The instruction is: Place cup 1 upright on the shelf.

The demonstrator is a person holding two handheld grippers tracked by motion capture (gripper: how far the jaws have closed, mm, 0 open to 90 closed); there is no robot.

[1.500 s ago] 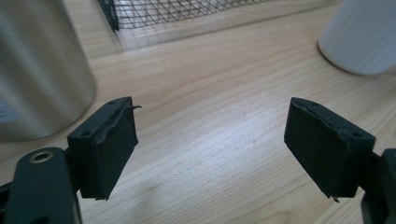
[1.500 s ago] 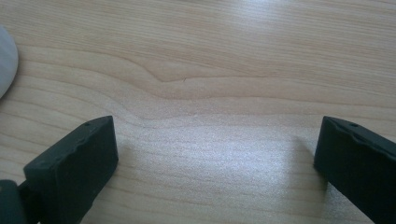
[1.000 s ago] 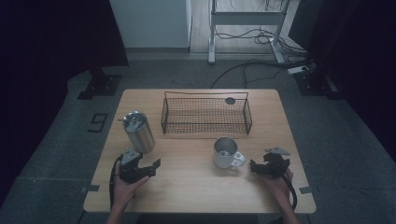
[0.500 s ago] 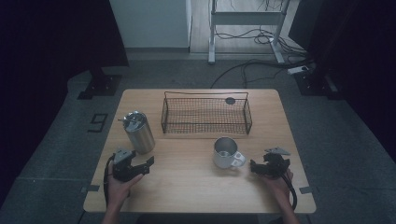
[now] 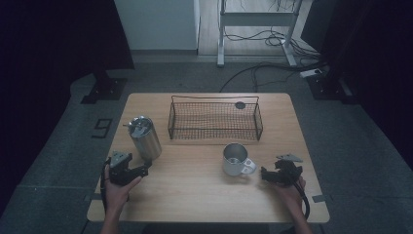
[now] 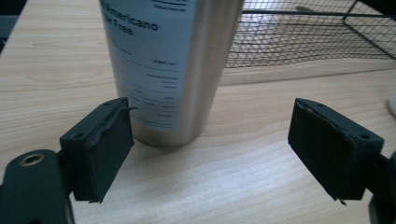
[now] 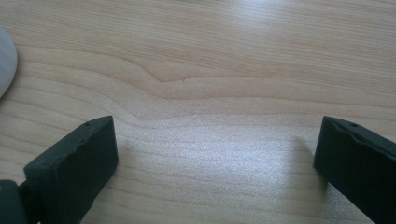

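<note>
A steel tumbler [image 5: 144, 137] with a lid stands upright at the table's left, and its printed label [image 6: 154, 56] faces my left gripper. That gripper [image 5: 145, 169] lies on the table just in front of the tumbler's base. Its jaws have just been opening and now stand apart [image 6: 212, 119], touching nothing, with the tumbler a little beyond the left pad [image 6: 105, 144]. A steel mug [image 5: 236, 159] with its handle turned right stands right of centre. My right gripper [image 5: 263, 174] rests close to that handle, open over bare wood [image 7: 217, 128].
A black wire basket [image 5: 215, 120] sits across the back middle of the table [image 5: 195, 195], and its mesh [image 6: 299, 37] shows beyond the tumbler. A small dark disc [image 5: 240, 105] lies behind the basket. The mug's pale edge [image 7: 4, 60] shows at the left of the right gripper view.
My left hand and gripper have slid left and slightly away from the person, closer to the tumbler's base. The right hand, mug and basket have stayed where they were.
</note>
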